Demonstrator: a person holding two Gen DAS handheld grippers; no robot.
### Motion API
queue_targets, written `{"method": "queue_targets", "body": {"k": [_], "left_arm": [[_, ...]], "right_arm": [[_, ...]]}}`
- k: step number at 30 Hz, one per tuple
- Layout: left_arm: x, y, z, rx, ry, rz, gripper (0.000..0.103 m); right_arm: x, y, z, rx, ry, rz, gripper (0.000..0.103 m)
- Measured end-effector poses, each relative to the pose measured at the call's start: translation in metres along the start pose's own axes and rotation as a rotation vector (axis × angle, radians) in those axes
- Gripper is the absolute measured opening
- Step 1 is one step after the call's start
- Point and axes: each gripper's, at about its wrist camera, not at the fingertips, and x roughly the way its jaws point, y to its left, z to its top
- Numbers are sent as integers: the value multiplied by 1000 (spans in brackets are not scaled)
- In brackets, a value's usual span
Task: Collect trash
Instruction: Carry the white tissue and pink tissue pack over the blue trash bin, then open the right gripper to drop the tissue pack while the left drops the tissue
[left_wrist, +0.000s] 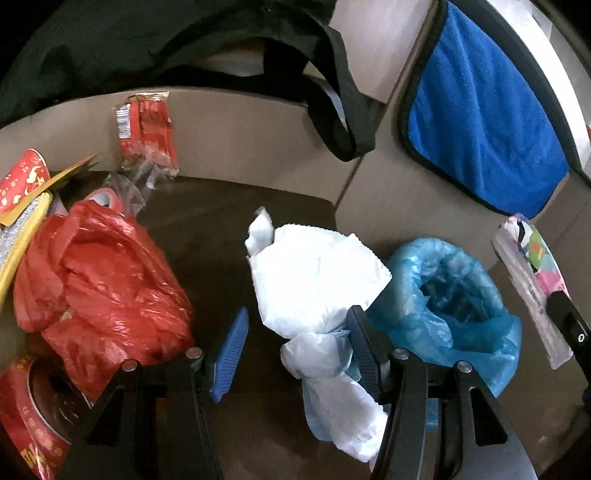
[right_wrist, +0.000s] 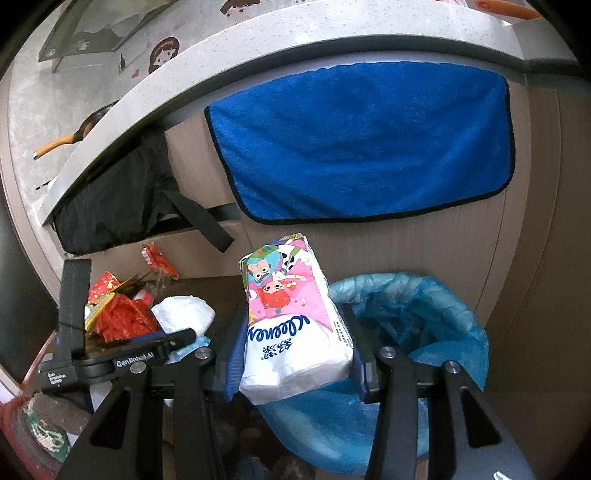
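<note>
A bin lined with a blue bag (left_wrist: 454, 310) stands on the dark floor; it also shows in the right wrist view (right_wrist: 417, 325). My left gripper (left_wrist: 295, 343) is open, its fingers on either side of a crumpled white plastic bag (left_wrist: 317, 280) lying just left of the bin. My right gripper (right_wrist: 295, 332) is shut on a Kleenex tissue pack (right_wrist: 291, 328) and holds it over the bin's left rim; the pack shows at the right edge of the left wrist view (left_wrist: 532, 288). A red plastic bag (left_wrist: 99, 284) lies to the left.
A red snack wrapper (left_wrist: 147, 133) leans on the cabinet. Red tins (left_wrist: 33, 406) and gold-red packaging (left_wrist: 26, 184) crowd the left. A blue towel (right_wrist: 362, 147) and a black bag (right_wrist: 122, 199) hang from the counter edge. A pan (right_wrist: 77, 136) sits on the counter.
</note>
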Motion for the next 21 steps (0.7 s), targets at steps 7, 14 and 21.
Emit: {"method": "queue_targets", "body": {"k": [7,14,21], "left_arm": [[-15,6,2,34,-46,-18,10],[-69,5,16,94,-214,-24,7],[-76,36,17,-12,-181,-210,62]], "right_arm": [[-8,12,-1,-14,-9,-8,44],[-22,19,4,-24,-47,-28,44],[-29,17,2,-23,-55,-34,44]]}}
